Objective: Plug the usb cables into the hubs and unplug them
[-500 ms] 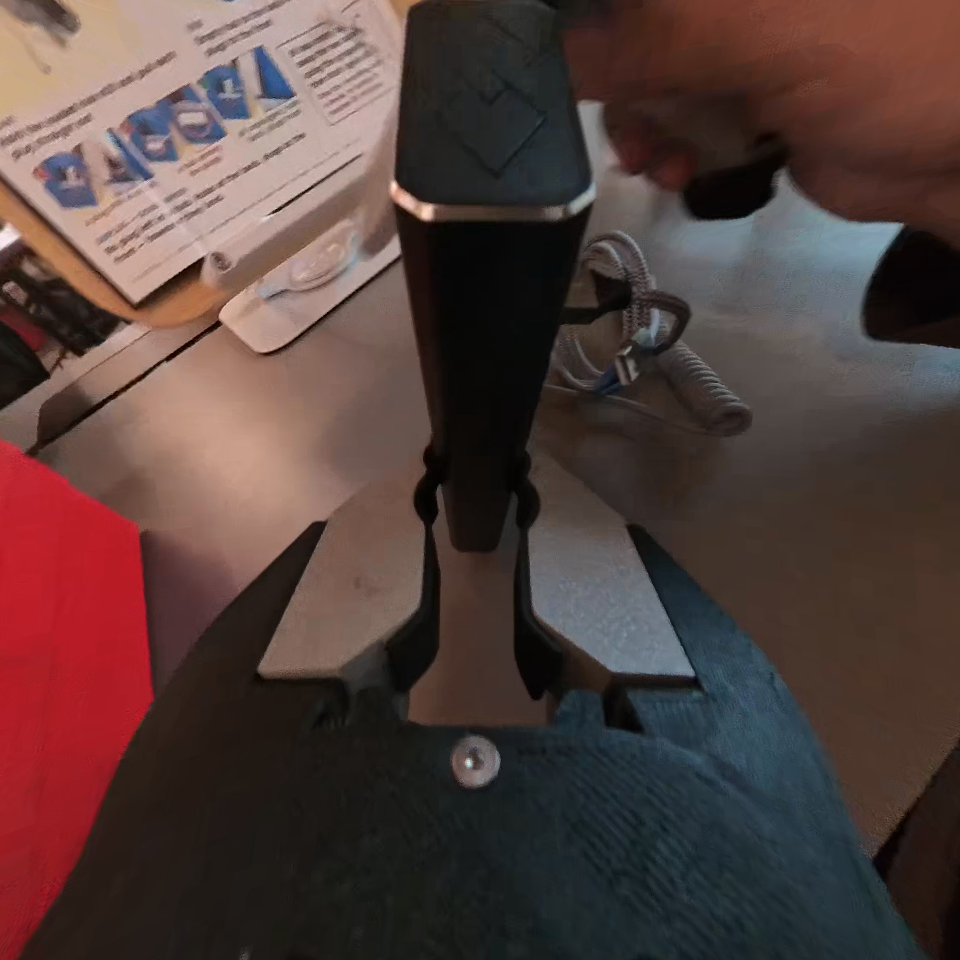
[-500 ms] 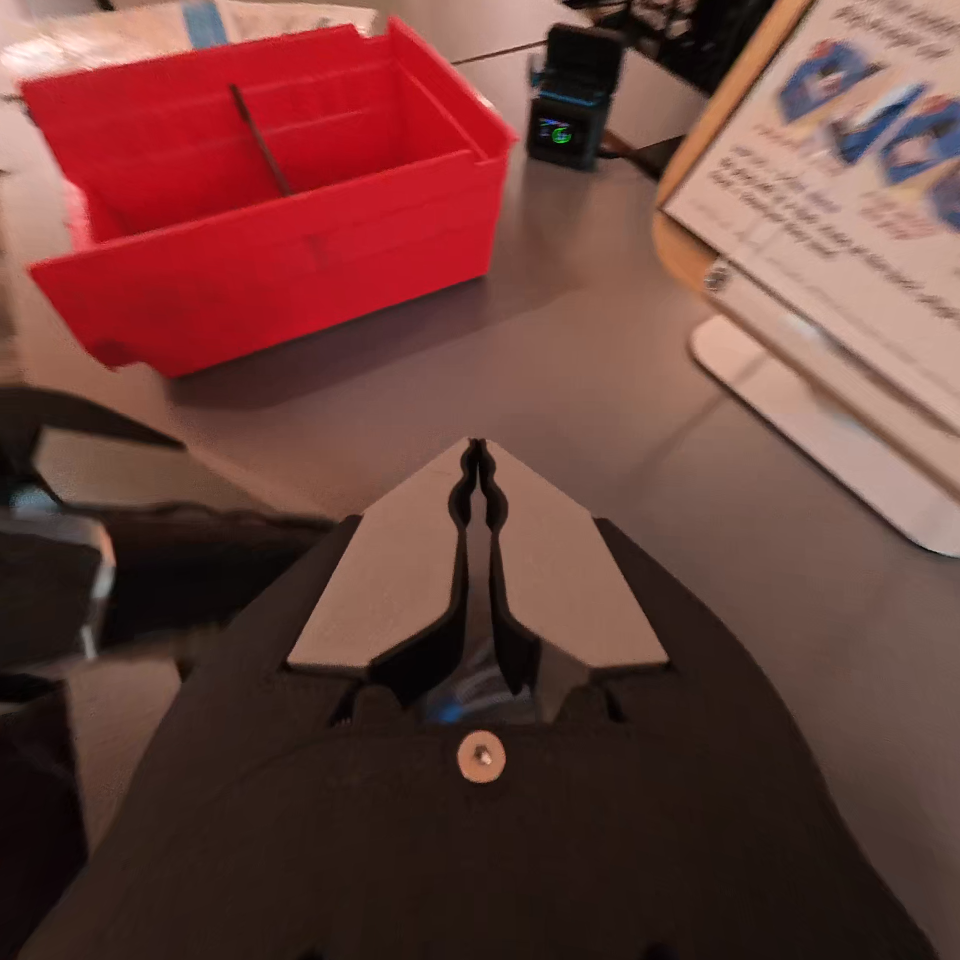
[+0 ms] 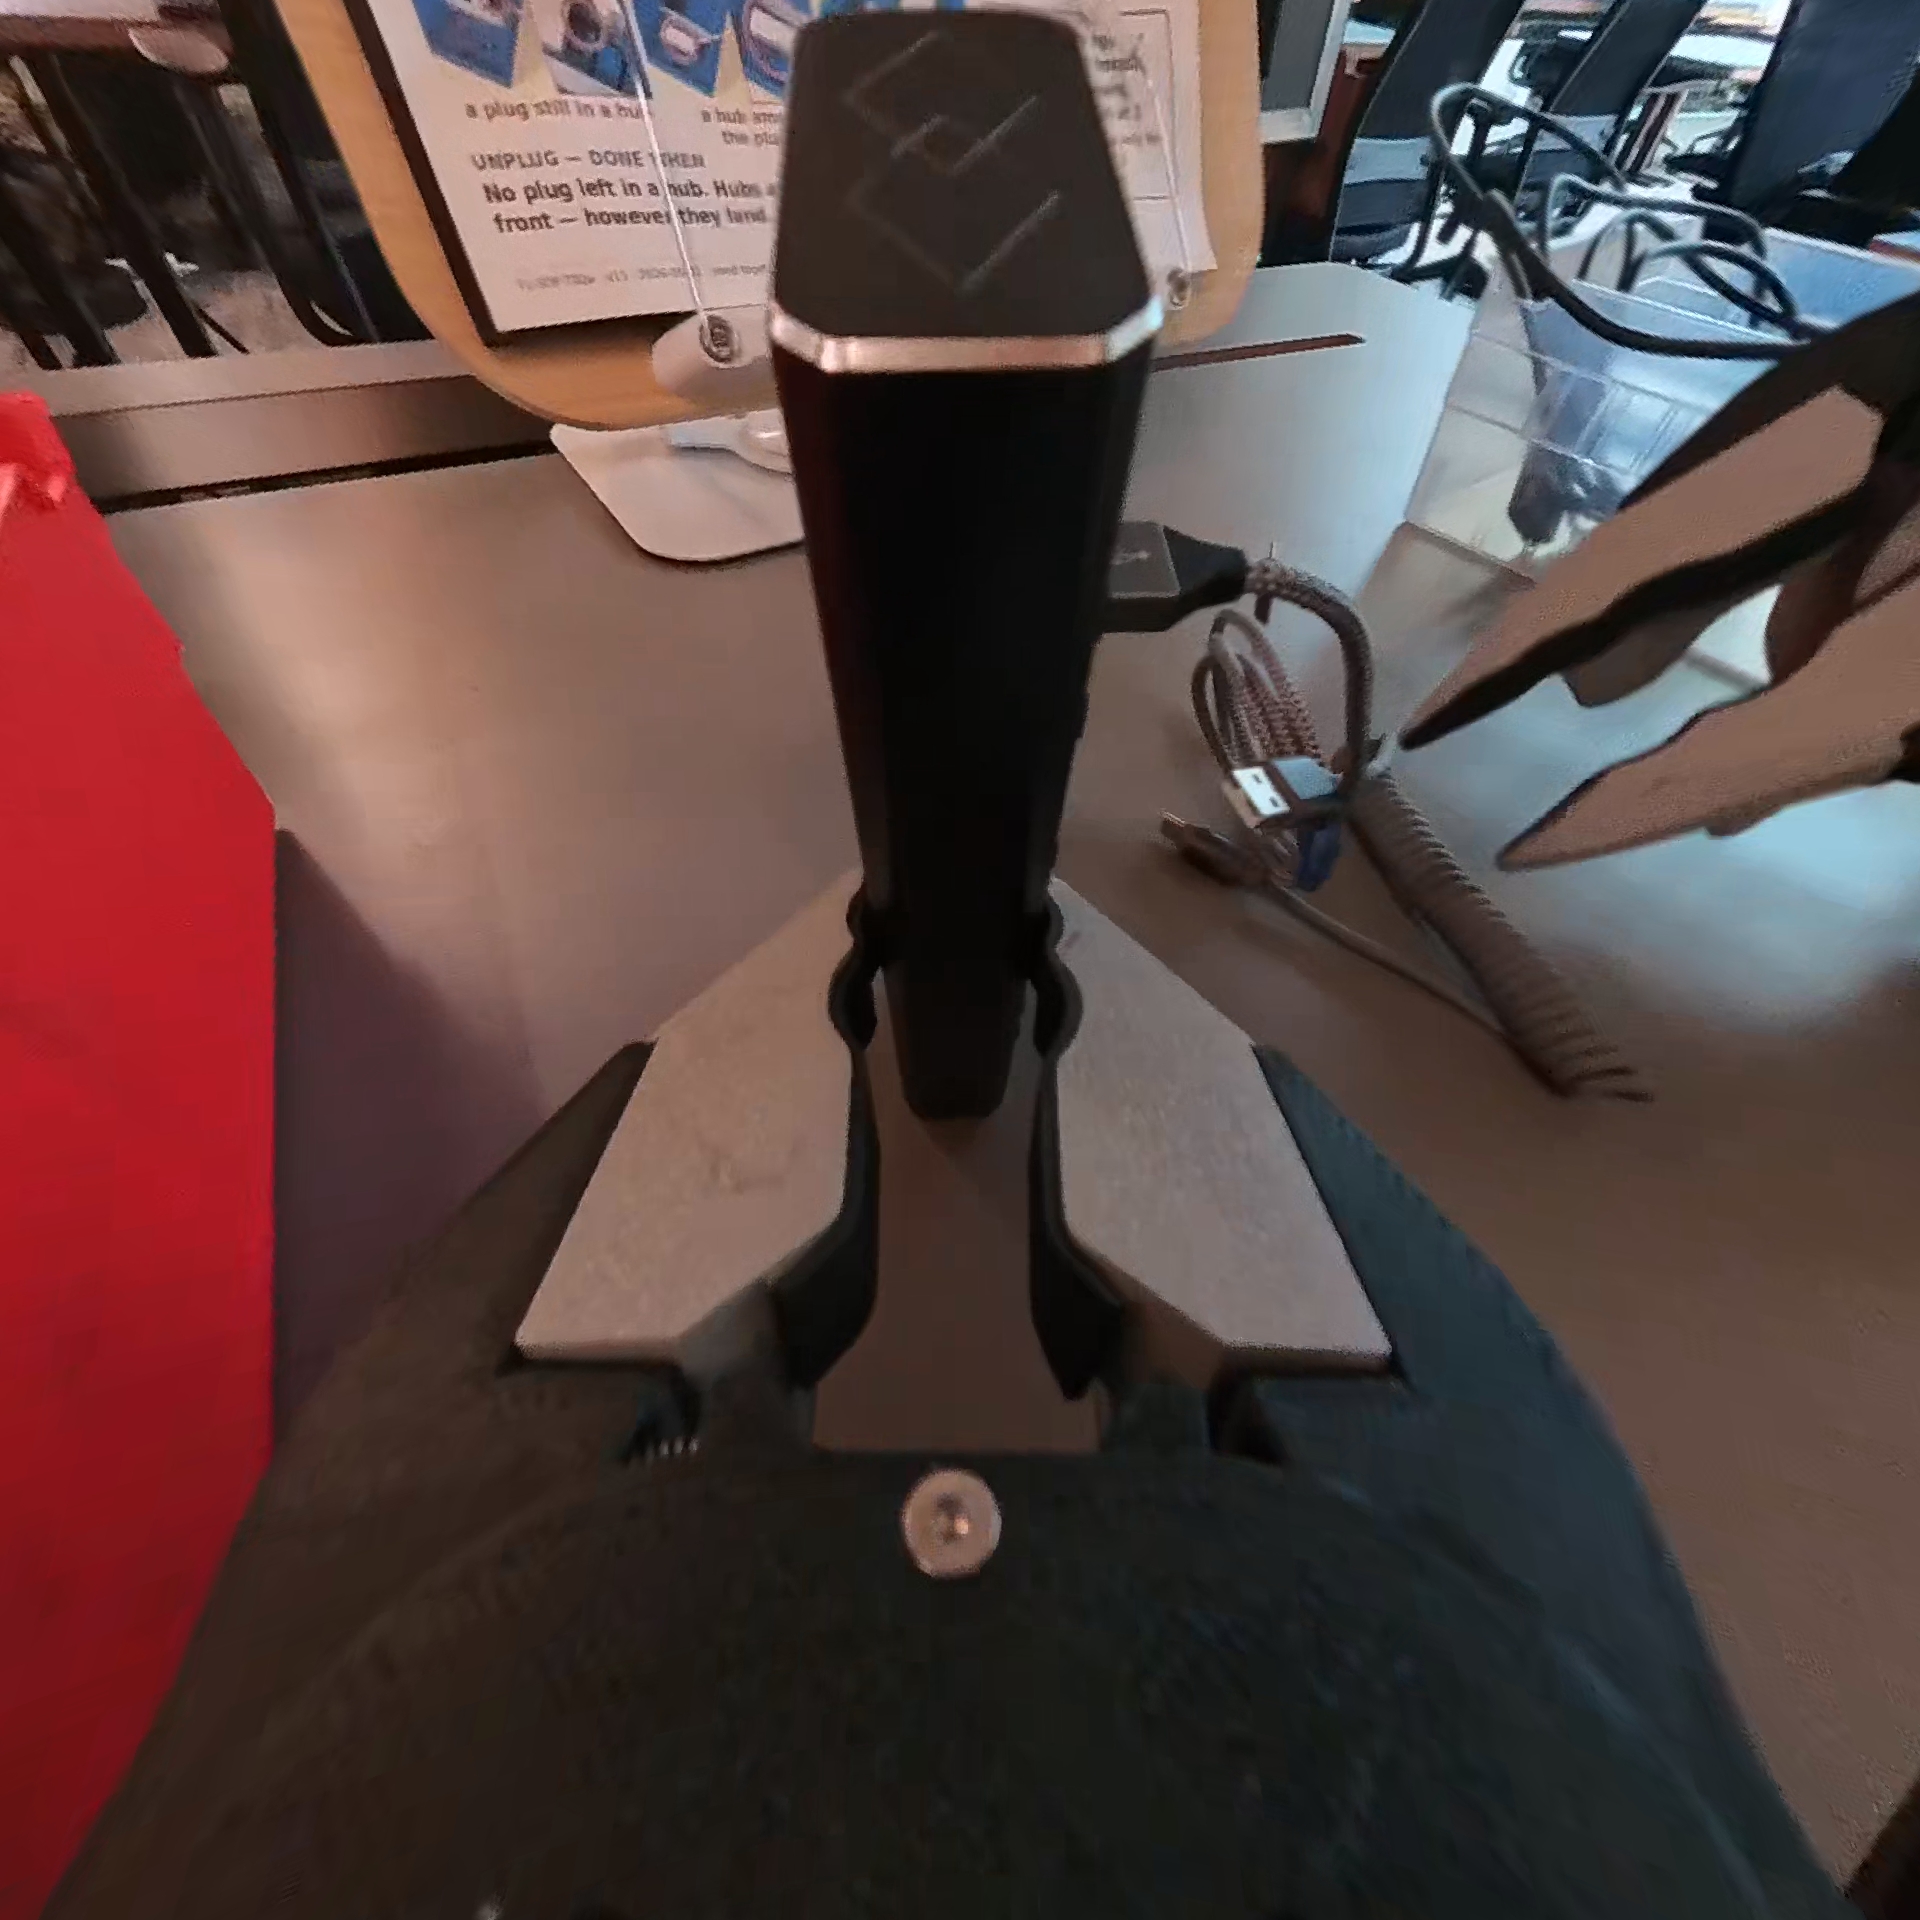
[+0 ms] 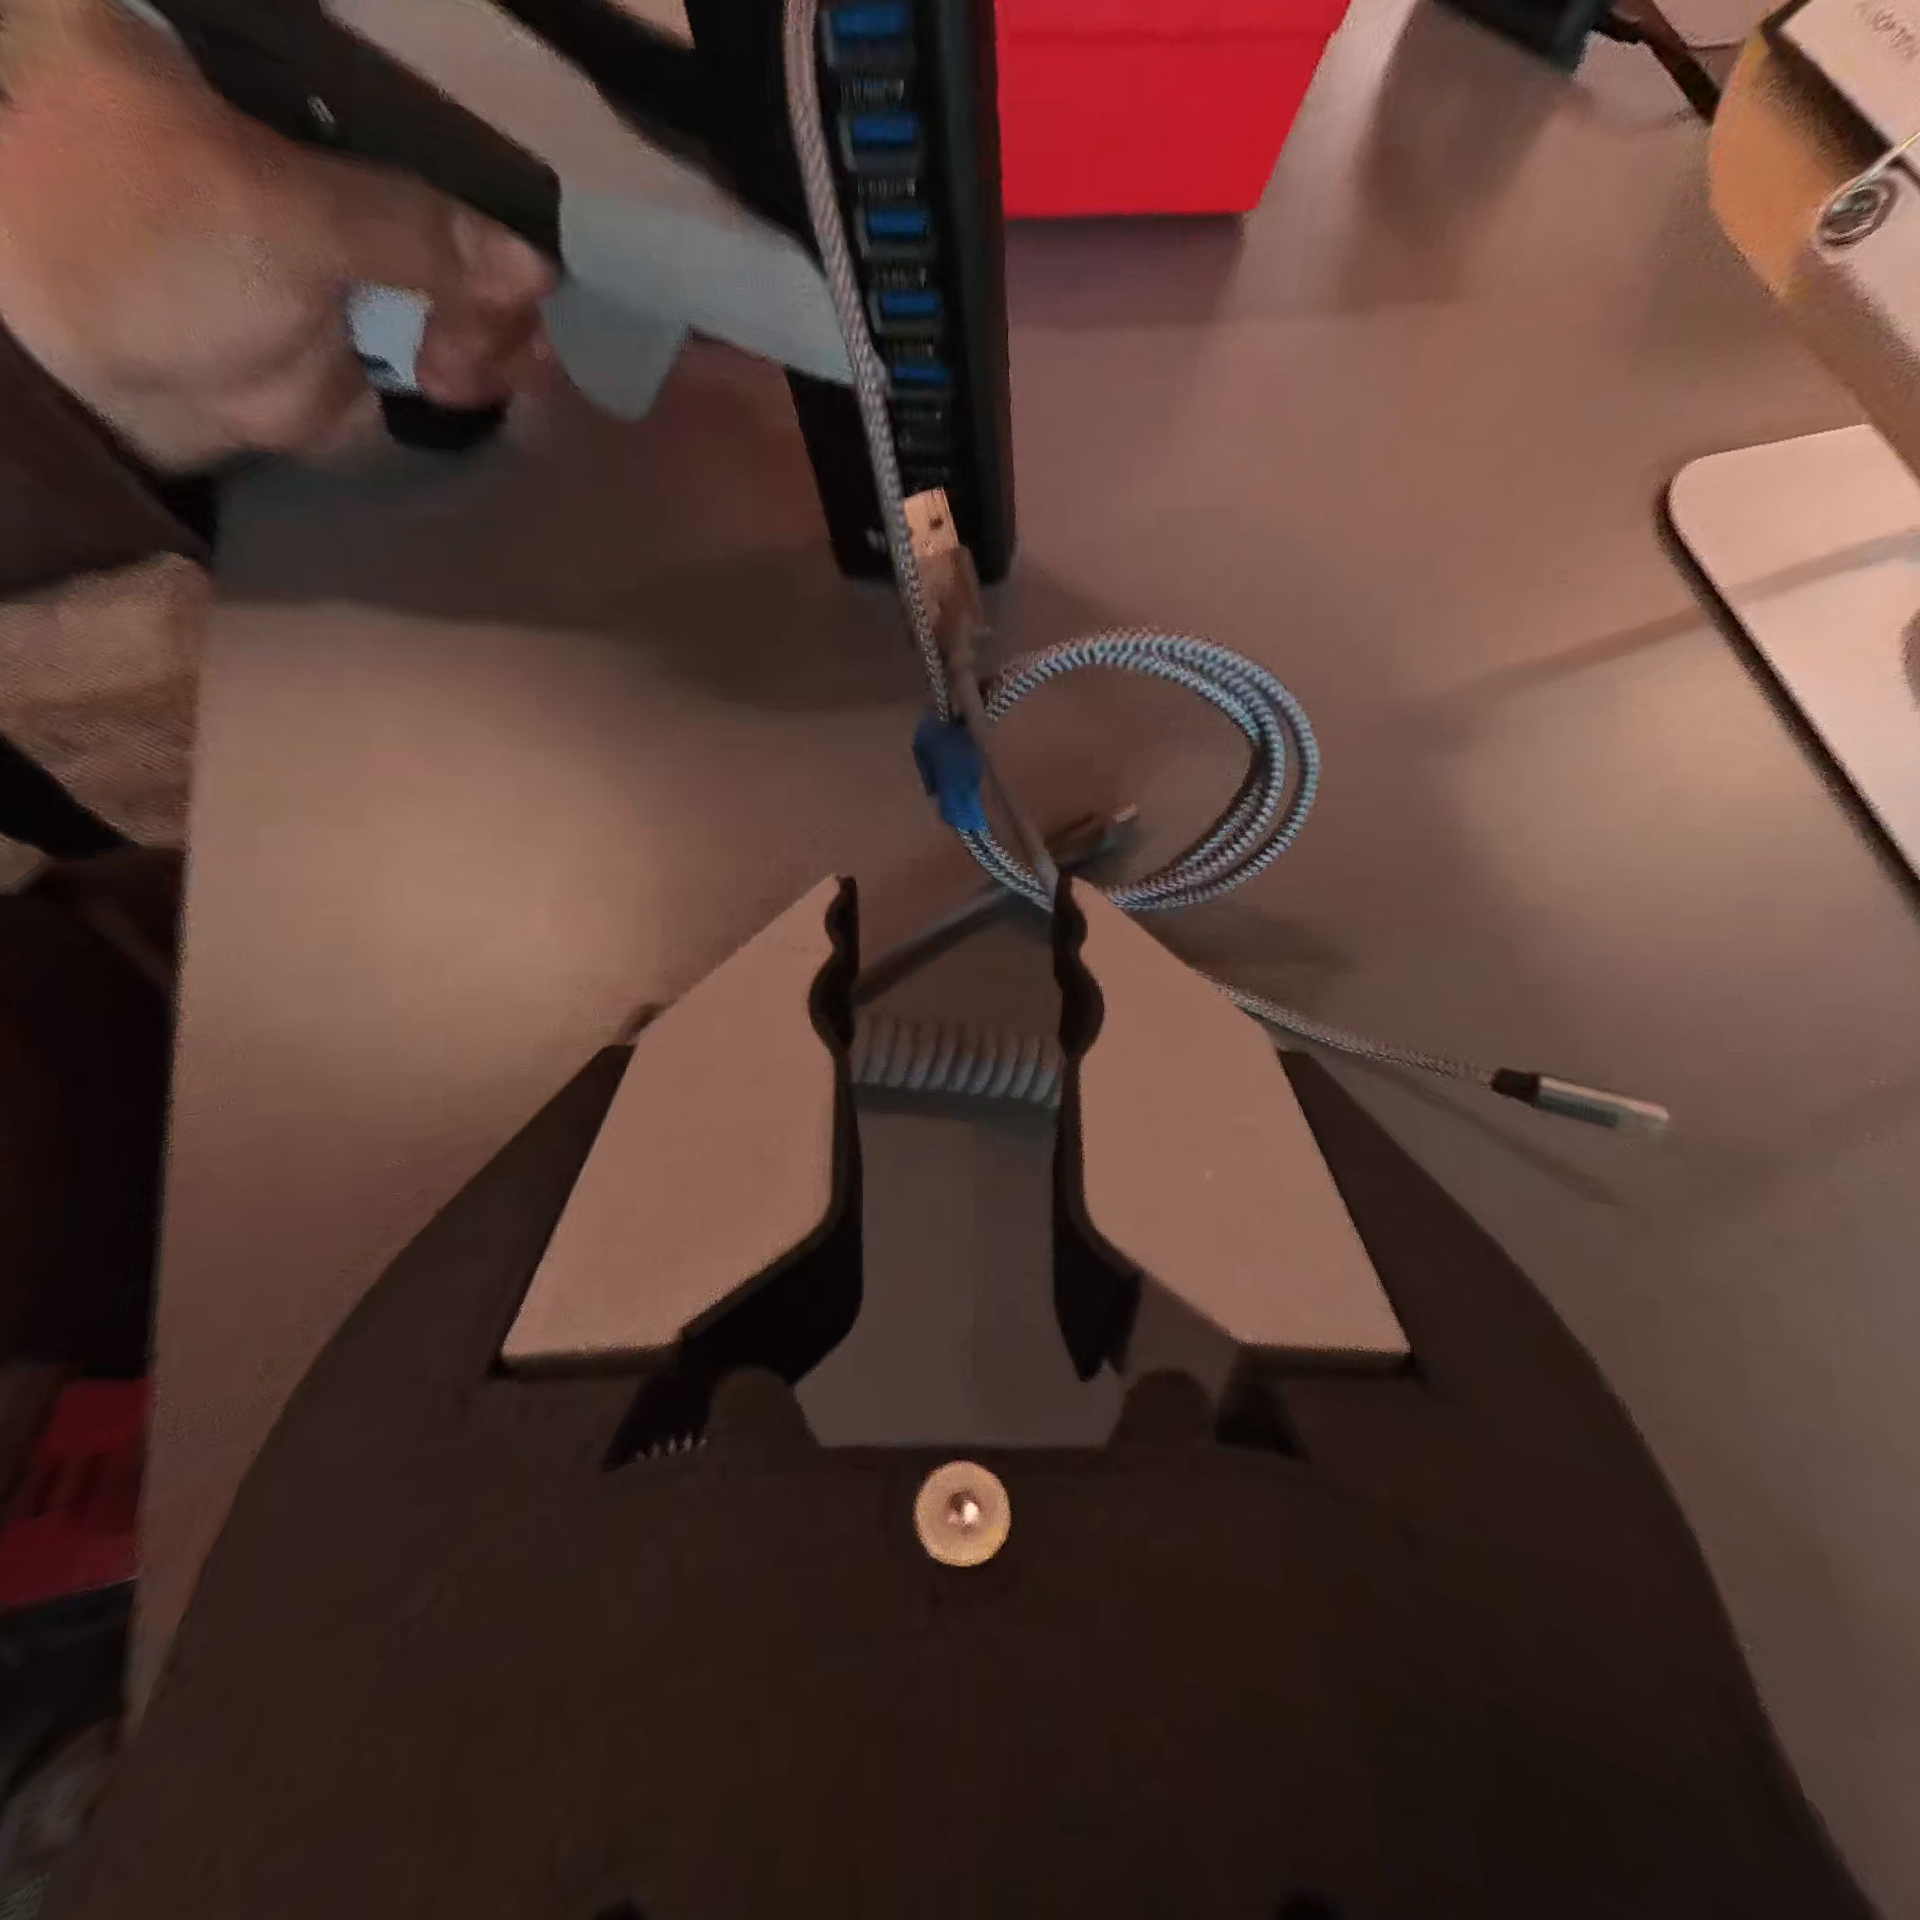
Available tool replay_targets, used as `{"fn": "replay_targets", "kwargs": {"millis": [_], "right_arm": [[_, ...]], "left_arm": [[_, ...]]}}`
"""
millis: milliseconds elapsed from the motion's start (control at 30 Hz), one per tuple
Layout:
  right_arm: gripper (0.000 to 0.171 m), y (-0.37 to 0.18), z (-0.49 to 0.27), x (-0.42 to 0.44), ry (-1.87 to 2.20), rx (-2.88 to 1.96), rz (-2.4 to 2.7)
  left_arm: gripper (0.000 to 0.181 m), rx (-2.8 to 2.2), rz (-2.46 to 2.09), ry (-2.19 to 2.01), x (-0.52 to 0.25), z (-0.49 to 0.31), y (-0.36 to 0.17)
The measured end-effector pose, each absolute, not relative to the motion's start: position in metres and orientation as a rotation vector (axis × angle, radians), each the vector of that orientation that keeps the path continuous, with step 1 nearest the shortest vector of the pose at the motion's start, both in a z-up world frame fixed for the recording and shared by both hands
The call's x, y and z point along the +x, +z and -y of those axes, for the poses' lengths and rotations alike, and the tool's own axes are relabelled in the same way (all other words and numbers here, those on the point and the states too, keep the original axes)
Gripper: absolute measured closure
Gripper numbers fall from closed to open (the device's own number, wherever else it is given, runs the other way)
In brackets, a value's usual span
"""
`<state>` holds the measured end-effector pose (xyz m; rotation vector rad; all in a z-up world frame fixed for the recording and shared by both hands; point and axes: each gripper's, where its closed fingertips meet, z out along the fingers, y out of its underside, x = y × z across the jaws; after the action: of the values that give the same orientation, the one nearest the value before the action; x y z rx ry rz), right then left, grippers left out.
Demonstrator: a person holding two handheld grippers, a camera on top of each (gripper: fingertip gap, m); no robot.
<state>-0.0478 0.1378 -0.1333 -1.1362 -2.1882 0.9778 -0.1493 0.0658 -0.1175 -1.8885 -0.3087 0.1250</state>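
A grey table (image 3: 540, 727) holds a tall black USB hub (image 3: 961, 623), clamped upright near its base by the left gripper (image 3: 954, 971). Right of the hub, braided cables (image 4: 1174, 769) lie coiled; one black plug (image 3: 1169, 575) sits in the hub's side. The right gripper (image 4: 954, 920) hovers over the cables, jaws parted, empty.

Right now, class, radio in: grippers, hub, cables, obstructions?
Left gripper shut on black hub. Right gripper open over braided cable bundle. One plug in hub. No obstruction seen.
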Motion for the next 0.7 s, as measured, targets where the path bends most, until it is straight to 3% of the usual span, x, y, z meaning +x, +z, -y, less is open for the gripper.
{"fn": "replay_targets", "kwargs": {"millis": [300,700], "right_arm": [[0.144,-0.158,-0.132,-0.086,0.735,-1.035,2.241],[0.149,-0.134,-0.159,-0.091,0.719,-0.953,2.153]], "left_arm": [[0.155,-1.826,0.393,-0.050,-0.159,-0.072,-0.116],[0.155,-1.849,0.324,-0.026,-0.155,-0.074,-0.116]]}}
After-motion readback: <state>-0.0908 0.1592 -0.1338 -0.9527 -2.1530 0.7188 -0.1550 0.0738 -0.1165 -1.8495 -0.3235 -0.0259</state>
